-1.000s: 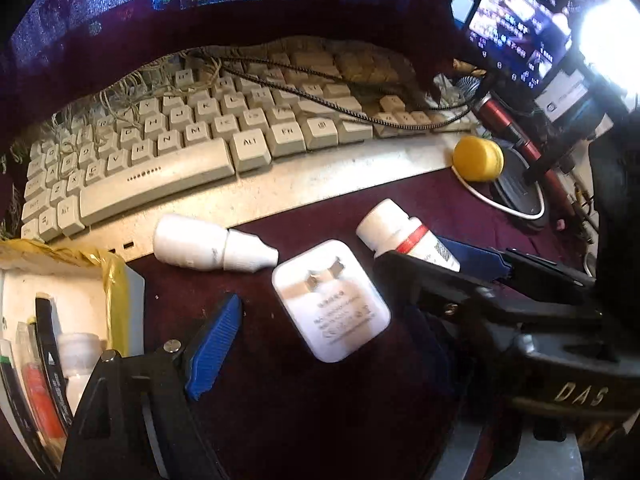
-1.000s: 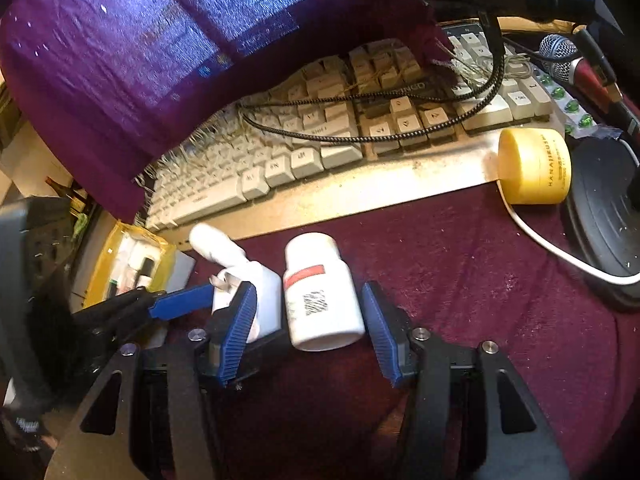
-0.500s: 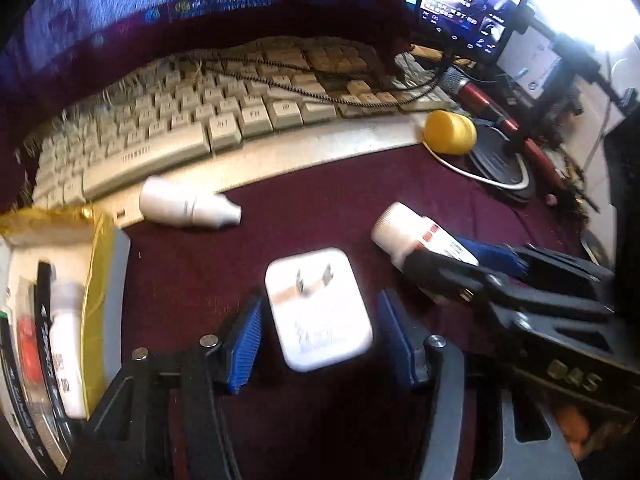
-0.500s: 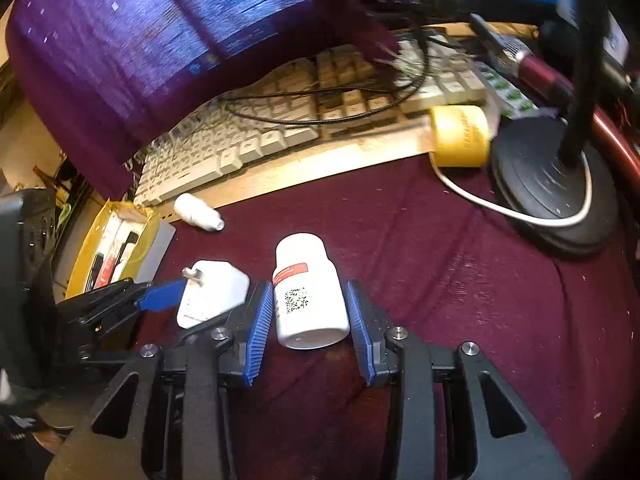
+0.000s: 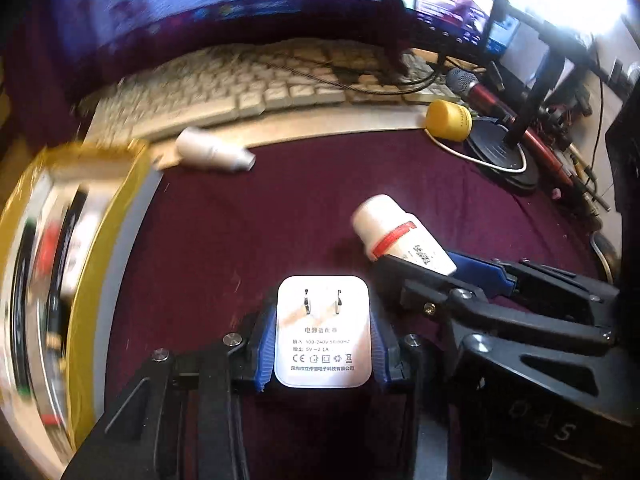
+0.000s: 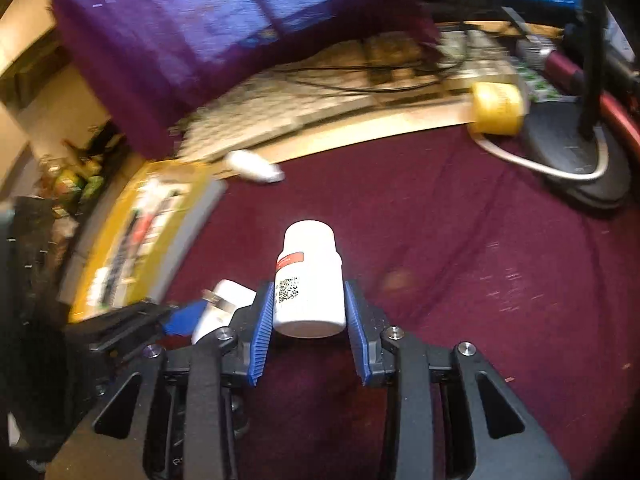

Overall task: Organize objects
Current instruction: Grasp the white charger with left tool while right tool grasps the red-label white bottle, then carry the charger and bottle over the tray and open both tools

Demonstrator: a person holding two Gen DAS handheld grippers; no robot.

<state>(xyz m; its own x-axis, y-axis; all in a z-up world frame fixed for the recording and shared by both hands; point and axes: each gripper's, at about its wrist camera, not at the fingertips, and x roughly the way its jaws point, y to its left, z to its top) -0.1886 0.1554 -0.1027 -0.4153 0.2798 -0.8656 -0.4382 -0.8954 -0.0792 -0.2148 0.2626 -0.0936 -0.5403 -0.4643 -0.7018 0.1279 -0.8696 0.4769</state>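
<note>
A white power adapter (image 5: 322, 344), prongs up, sits between the blue pads of my left gripper (image 5: 322, 316). The jaws are closing and both pads touch its sides. My right gripper (image 6: 310, 292) is closing too, on a white pill bottle (image 6: 310, 264) with a red label band; the pads hug the bottle's lower body. Both grips hover side by side over the maroon cloth (image 6: 460, 260). From the left wrist view the bottle (image 5: 392, 228) pokes out of the right gripper (image 5: 436, 266). The right wrist view shows the adapter (image 6: 228, 296) at lower left.
A small white dropper bottle (image 5: 212, 152) lies by the cream keyboard (image 5: 240, 92). A yellow-rimmed box (image 5: 112, 240) with pens and small items stands at the left. A yellow jar (image 5: 448, 120), a white cable and a black microphone stand base (image 5: 500, 152) occupy the far right.
Both grippers narrowed onto their objects and pulled back from the keyboard, taking the adapter and the pill bottle along. The dropper bottle stayed by the keyboard.
</note>
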